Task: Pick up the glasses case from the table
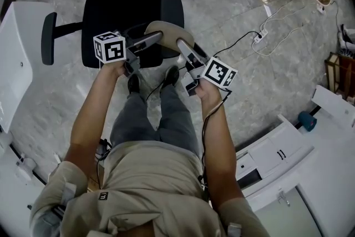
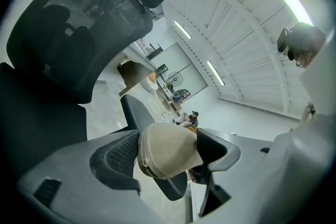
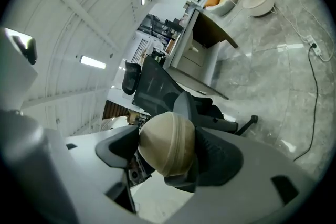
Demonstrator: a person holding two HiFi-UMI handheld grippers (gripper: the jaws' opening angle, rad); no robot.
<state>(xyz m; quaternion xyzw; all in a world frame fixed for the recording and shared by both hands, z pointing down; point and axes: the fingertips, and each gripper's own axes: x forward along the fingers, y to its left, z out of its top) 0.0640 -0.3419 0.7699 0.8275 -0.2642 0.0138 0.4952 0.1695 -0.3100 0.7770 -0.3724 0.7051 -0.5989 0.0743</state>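
The beige zip-up glasses case [image 1: 168, 31] hangs in the air in front of the person's knees, over the front edge of a black office chair. My left gripper [image 1: 157, 36] comes in from the left and its pads press on one end of the case [image 2: 167, 148]. My right gripper [image 1: 183, 47] comes in from the right and clamps the other rounded end [image 3: 168, 141]. In the left gripper view, the left gripper [image 2: 169, 155] has the case filling its jaws. The right gripper [image 3: 167, 149] is just as full in its own view.
The black office chair [image 1: 133, 14] stands just ahead, its mesh backrest [image 2: 58, 34] close on the left. A white desk [image 1: 16, 58] is at the left and white cabinets [image 1: 277, 158] at the lower right. A power strip with cables [image 1: 259, 37] lies on the marble floor.
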